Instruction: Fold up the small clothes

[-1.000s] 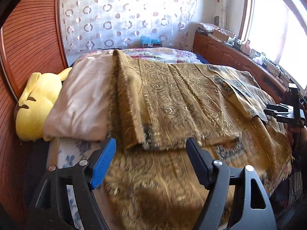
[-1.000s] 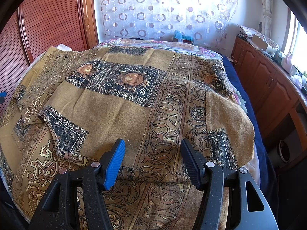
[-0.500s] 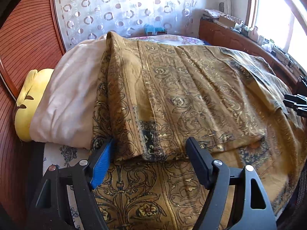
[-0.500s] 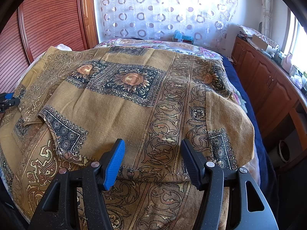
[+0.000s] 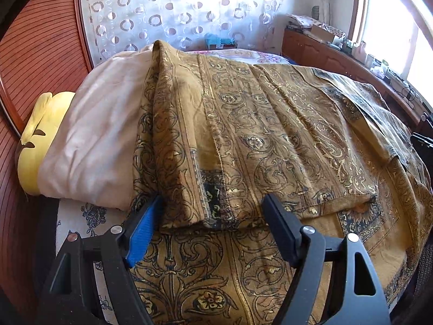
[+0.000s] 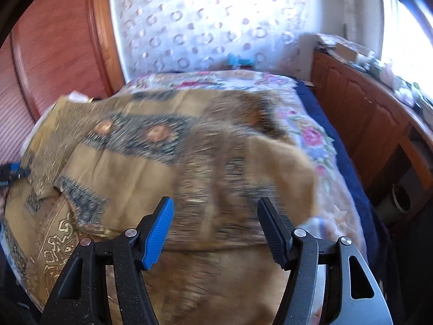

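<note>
A golden-brown patterned cloth (image 5: 270, 140) lies spread over the bed, with a folded layer on top. My left gripper (image 5: 213, 216) is open, its fingers on either side of the near corner of the folded layer, low over the cloth. In the right wrist view the same cloth (image 6: 167, 162) is blurred by motion. My right gripper (image 6: 216, 216) is open and empty above the cloth's near edge. The left gripper (image 6: 10, 172) shows at the far left edge of that view.
A pinkish pillow (image 5: 100, 135) and a yellow plush toy (image 5: 38, 146) lie at the left of the bed. A wooden headboard (image 5: 40, 40) is at the left. A floral blanket (image 6: 311, 135), a wooden cabinet (image 6: 365, 113) and a window stand to the right.
My left gripper has moved forward and down to the folded corner. My right gripper has started moving quickly and has risen or pulled back, so more of the floral blanket shows.
</note>
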Demonstrator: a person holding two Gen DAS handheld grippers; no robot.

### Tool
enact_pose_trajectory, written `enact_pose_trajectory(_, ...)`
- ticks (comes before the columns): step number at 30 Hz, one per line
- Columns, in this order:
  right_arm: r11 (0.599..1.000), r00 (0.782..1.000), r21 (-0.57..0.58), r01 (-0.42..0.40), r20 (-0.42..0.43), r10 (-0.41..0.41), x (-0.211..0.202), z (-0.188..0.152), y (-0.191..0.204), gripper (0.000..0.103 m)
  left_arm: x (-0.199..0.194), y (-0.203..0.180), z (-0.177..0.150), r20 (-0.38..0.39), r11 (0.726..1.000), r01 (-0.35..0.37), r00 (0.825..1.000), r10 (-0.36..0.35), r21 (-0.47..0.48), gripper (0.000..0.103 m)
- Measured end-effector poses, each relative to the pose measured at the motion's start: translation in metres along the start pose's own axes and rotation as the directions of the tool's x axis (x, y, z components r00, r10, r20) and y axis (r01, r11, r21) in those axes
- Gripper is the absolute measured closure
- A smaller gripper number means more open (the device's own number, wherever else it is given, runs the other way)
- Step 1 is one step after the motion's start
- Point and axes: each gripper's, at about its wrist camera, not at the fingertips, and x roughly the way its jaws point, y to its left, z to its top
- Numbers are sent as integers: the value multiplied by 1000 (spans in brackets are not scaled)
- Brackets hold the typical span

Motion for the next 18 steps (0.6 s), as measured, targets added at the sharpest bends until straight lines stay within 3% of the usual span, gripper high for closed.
enact_pose_trajectory(5, 996, 1000, 84, 6, -29, -4, -2, 1, -38, 37, 0, 0, 0, 0, 1000, 0, 1000, 0, -1, 25)
enact_pose_trajectory(12, 988, 998, 147, 36, -64, -27, 17, 14, -53, 37, 1, 0, 0, 0, 1000, 0, 1000, 0, -1, 25)
enact_pose_trajectory(15, 983, 997, 180, 30, -78, -16, 26, 18, -60, 43, 1, 0, 0, 0, 1000, 1, 1000, -1, -1, 25)
enact_pose_trajectory(18, 984, 997, 178, 1, -71, 12, 29, 24, -58, 61, 1, 0, 0, 0, 1000, 1, 1000, -1, -1, 25)
